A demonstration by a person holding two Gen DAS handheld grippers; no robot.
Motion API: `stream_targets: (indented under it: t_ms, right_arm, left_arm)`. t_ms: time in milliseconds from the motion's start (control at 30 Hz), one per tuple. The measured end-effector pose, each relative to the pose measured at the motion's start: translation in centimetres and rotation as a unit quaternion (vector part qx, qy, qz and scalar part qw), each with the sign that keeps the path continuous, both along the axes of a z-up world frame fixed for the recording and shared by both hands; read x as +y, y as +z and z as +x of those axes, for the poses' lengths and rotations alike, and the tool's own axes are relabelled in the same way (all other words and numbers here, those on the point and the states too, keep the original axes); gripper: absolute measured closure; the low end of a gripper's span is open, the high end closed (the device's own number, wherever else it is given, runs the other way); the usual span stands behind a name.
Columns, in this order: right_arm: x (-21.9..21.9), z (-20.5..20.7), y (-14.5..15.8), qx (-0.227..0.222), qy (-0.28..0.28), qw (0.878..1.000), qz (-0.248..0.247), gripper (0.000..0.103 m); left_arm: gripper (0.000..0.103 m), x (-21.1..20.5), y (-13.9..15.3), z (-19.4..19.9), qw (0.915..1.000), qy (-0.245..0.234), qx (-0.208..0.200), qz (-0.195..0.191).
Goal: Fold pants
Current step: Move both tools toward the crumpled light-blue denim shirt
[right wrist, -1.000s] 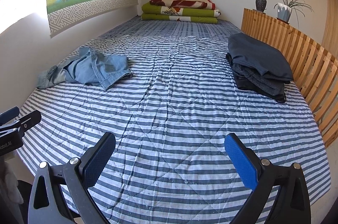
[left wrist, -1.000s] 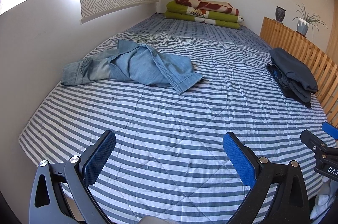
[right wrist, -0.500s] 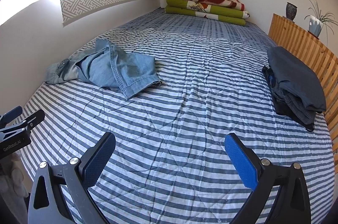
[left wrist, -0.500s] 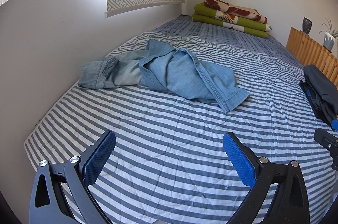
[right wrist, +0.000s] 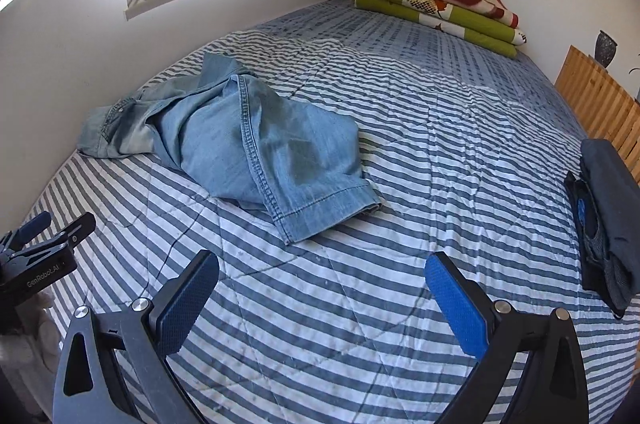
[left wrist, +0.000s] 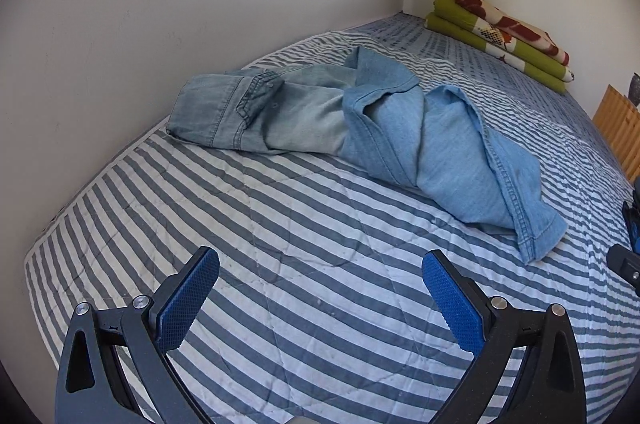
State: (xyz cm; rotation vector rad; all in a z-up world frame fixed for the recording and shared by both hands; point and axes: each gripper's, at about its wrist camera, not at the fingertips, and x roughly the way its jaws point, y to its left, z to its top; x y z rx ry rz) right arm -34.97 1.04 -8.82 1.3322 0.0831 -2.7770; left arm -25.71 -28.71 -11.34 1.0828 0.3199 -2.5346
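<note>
Denim pants [left wrist: 400, 143] crumpled on striped bed [left wrist: 320, 304], both grippers' jaws wide, empty

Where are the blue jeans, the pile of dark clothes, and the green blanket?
blue jeans [right wrist: 280, 159]: right wrist view, on the crumpled leg.
pile of dark clothes [right wrist: 612, 207]: right wrist view, on the top garment.
green blanket [right wrist: 436, 11]: right wrist view, on its folded front edge.
</note>
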Motion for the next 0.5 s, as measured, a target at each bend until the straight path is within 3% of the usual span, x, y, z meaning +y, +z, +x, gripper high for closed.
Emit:
stream_targets:
  t_ms: [200, 500]
  right_arm:
    - [-3.0, -6.0, -3.7, -0.025, 0.008, 1.0, 0.003, 0.002]
    - [-7.1, -14.2, -7.7, -0.046, 0.015, 0.998, -0.035, 0.002]
  left_arm:
    - [0.001, -2.6, -0.2, -0.2, 0.9997, 0.024, 0.001, 0.006]
    - [0.001, -4.0, -1.8, -1.0, 0.9989, 0.042, -0.018, 0.014]
